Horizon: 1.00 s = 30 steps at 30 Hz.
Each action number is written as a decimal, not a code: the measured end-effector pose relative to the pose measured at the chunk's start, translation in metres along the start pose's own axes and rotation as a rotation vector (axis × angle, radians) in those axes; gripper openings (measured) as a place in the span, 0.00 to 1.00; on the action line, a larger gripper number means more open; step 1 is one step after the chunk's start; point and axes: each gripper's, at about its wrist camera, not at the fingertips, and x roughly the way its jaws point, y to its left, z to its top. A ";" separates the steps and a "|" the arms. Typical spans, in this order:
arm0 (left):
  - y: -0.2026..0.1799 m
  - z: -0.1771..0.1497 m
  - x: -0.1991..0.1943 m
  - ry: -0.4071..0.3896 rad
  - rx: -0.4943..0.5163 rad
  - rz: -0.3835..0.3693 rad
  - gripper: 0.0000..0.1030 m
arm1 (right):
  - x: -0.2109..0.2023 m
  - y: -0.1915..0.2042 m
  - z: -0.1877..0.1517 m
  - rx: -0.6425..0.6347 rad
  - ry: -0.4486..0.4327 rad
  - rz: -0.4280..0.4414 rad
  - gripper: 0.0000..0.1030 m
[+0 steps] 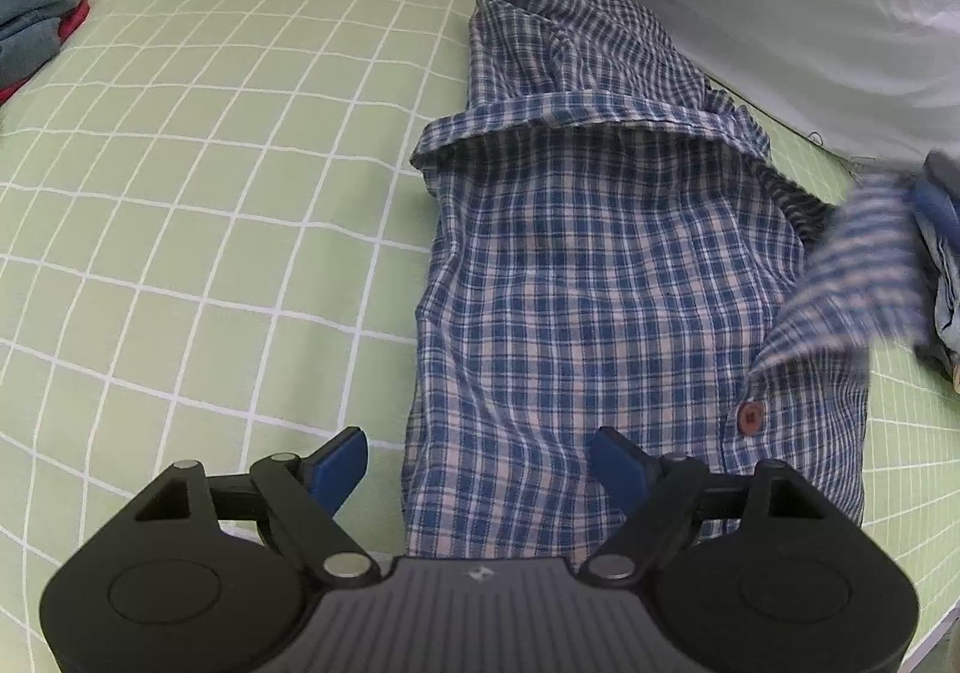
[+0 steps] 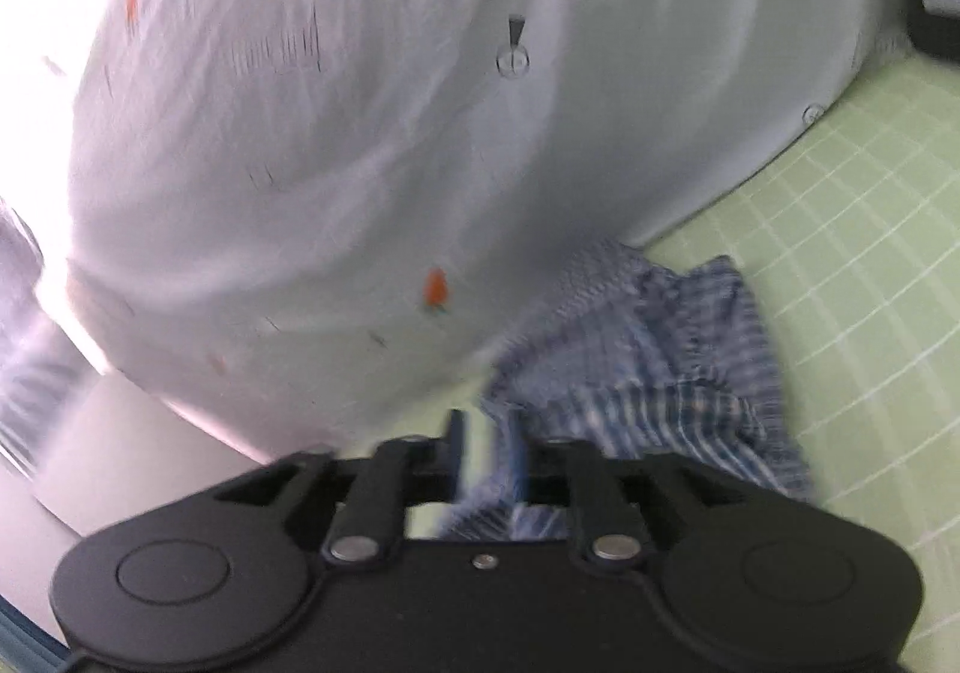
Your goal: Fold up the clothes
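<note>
Left wrist, shirt button (image 1: 750, 419), spread fingers (image 1: 342, 463)

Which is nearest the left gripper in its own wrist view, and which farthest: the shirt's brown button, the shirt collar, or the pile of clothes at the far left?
From the left gripper, which is open:
1. Brown button, just ahead to the right on the plaid shirt.
2. Shirt collar, straight ahead at the shirt's far end.
3. Pile of clothes, far left corner of the green checked sheet.
</note>
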 end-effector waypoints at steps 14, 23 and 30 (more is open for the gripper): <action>-0.002 0.001 0.005 0.008 0.010 0.014 0.84 | -0.010 0.007 -0.044 -0.278 0.069 -0.338 0.77; 0.000 0.001 0.009 0.004 0.031 0.045 0.93 | 0.028 0.021 -0.054 -0.467 0.168 -0.413 0.95; 0.005 0.006 0.011 -0.005 0.043 0.071 0.94 | 0.074 0.043 -0.033 -0.584 0.161 -0.364 0.95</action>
